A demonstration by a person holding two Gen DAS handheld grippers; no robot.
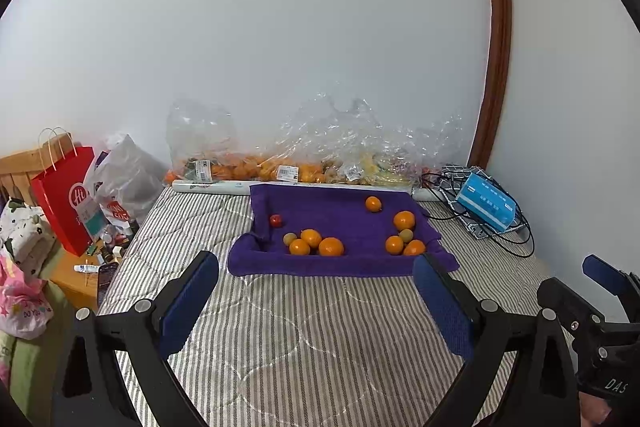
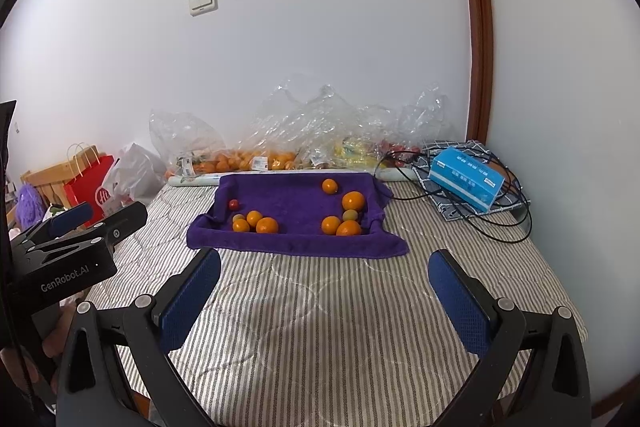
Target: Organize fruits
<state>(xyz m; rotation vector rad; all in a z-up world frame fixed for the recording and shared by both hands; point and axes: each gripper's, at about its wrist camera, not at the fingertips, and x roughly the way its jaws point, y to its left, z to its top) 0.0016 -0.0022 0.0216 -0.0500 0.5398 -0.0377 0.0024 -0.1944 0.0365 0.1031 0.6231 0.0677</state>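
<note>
We hold both grippers spread wide and empty: the left gripper (image 1: 316, 301) and right gripper (image 2: 324, 297) hover over striped bedding. Beyond our fingertips, well apart, lies the purple towel (image 1: 320, 203) with its fruits (image 1: 316, 242) in loose clusters, so we judge sorting barely begun. Further back, fruit bags (image 1: 280, 169) line the wall. The left gripper's body reads "GenRobot.AI".

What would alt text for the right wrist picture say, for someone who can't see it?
Oranges, two small greenish fruits and one small red fruit lie on a purple towel spread on a striped bed cover. The open right gripper frames the foreground, with the left gripper at the left edge.
</note>
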